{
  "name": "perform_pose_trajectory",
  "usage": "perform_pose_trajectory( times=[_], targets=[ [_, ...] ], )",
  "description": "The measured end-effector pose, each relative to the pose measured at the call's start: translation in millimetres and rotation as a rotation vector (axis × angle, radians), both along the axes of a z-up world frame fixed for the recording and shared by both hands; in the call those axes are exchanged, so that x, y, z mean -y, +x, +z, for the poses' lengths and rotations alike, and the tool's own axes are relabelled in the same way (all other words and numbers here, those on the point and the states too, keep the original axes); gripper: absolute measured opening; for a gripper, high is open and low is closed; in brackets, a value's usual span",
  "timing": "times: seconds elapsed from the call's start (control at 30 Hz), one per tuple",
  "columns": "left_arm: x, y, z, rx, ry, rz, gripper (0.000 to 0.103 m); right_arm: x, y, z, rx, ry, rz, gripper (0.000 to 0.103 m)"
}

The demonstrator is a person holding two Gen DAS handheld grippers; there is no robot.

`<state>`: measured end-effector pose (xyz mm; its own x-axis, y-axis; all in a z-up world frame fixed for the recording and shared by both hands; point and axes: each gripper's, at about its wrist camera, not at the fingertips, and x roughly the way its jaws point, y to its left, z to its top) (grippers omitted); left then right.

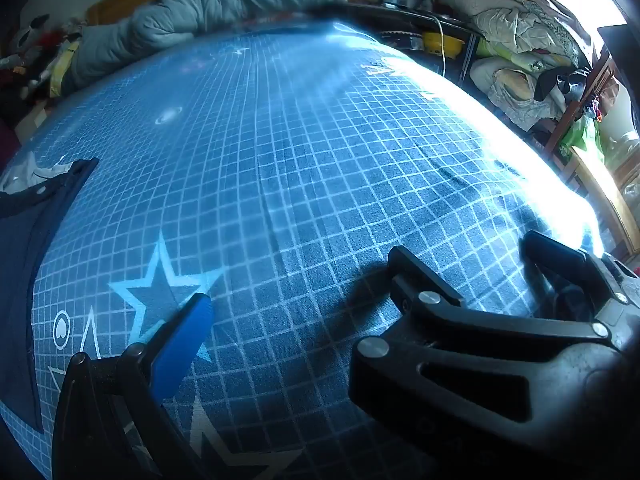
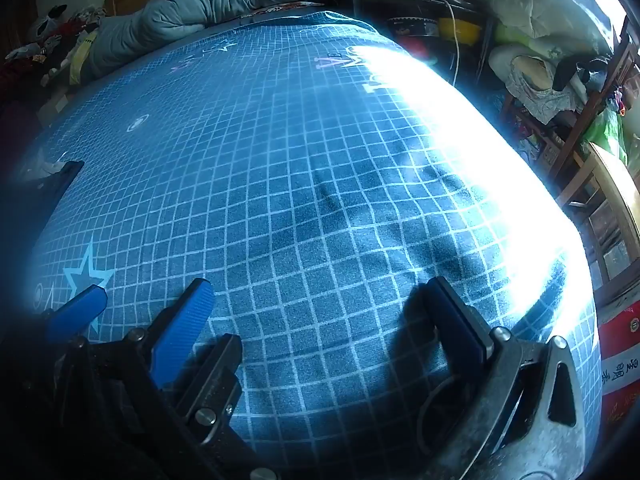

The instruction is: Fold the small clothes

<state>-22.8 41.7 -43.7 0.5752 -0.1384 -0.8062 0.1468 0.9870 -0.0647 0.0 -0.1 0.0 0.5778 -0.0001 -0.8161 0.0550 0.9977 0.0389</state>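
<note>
Black jaws with blue pads are seen closest in both wrist views. The left gripper is spread wide, with one blue-padded finger at the lower left and a black finger at the right; nothing is held between them. The right gripper is likewise held wide apart and empty above the sheet, and in its view the left gripper's blue pads are seen just beside its own left finger.

Under both grippers a bed is covered by a blue sheet printed with a white grid and a pale-outlined star. White lettering is printed near the sheet's far right edge, but it is washed out by strong glare and cannot be read.

At the left edge of the bed a small dark navy garment is laid flat on the sheet, with snap buttons and a bit of white fabric at its upper end. It is well apart from both grippers.

Farther off, a grey-blue quilt is bunched along the head of the bed. A red bag with white characters, too blurred to be read, is seen at the right, below shelves piled with bedding.
</note>
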Motion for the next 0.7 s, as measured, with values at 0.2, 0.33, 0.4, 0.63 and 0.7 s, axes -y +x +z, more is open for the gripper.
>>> perform_pose_trajectory(
  times=[0.2, 0.33, 0.4, 0.63, 0.7],
  targets=[
    [0.0, 0.0, 0.4, 0.0, 0.0, 0.0, 0.103, 0.3, 0.5, -0.6, 0.0, 0.001, 0.0, 0.103],
    [0.0, -0.1, 0.2, 0.0, 0.0, 0.0, 0.103, 0.6, 1.5, -1.5, 0.0, 0.001, 0.0, 0.103],
    [0.0, -0.1, 0.2, 0.0, 0.0, 0.0, 0.103, 0.2, 0.2, -0.5, 0.0, 0.001, 0.0, 0.103],
    [0.1, -0.3, 0.3, 0.0, 0.0, 0.0, 0.103, 0.1, 0.0, -0.4, 0.0, 0.001, 0.0, 0.103],
    [0.1, -0.5, 0.2, 0.0, 0.0, 0.0, 0.103, 0.1, -0.1, -0.3, 0.0, 0.001, 0.0, 0.103]
  ],
)
